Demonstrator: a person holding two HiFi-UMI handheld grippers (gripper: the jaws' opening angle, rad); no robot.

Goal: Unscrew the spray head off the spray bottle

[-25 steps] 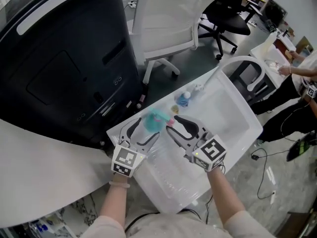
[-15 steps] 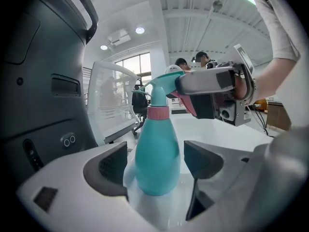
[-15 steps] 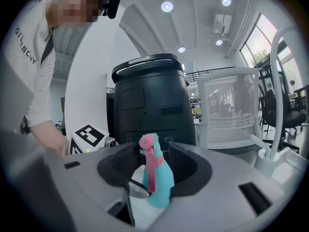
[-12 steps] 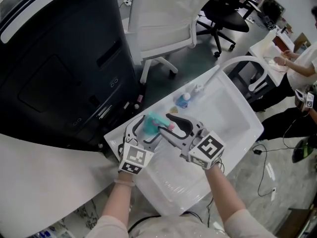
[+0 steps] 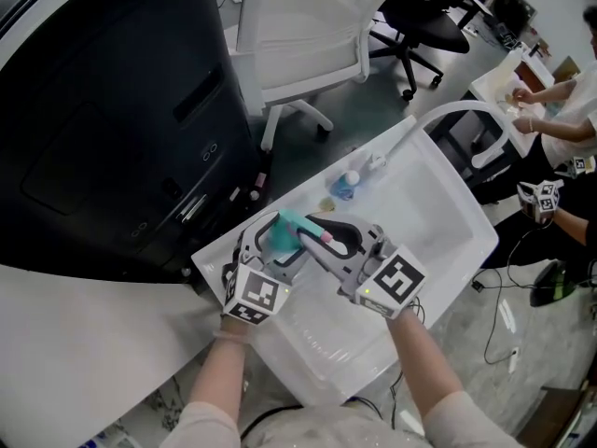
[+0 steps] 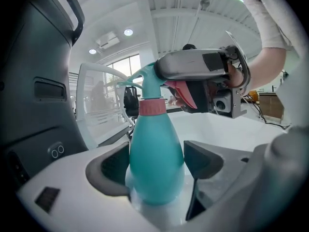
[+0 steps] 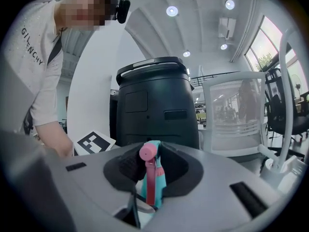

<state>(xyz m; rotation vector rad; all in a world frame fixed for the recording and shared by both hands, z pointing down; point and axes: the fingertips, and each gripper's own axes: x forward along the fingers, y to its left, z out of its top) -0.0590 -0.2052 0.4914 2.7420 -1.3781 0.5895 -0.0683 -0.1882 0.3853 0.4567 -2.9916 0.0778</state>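
Observation:
A teal spray bottle (image 5: 277,236) with a pink collar stands upright in a white tray (image 5: 438,203). My left gripper (image 5: 273,241) reaches around its body (image 6: 155,163), jaws at their widest. The pads lie close along both sides and I see no squeeze. My right gripper (image 5: 312,232) comes in from the right at the top, its jaws closing on the teal spray head (image 7: 157,170). Both pads touch that head, and the pink nozzle (image 7: 147,152) and trigger point at the camera. One right finger (image 6: 193,70) crosses above the collar (image 6: 152,107) in the left gripper view.
A small blue-capped bottle (image 5: 346,187) and small bits lie at the tray's far end. A large black machine (image 5: 112,110) stands close on the left, a white chair (image 5: 308,35) behind the tray. Another person (image 5: 560,91) works at a table on the right.
The right gripper's jaws have drawn in around the spray head. The left gripper stayed around the bottle's body and shifted slightly with it.

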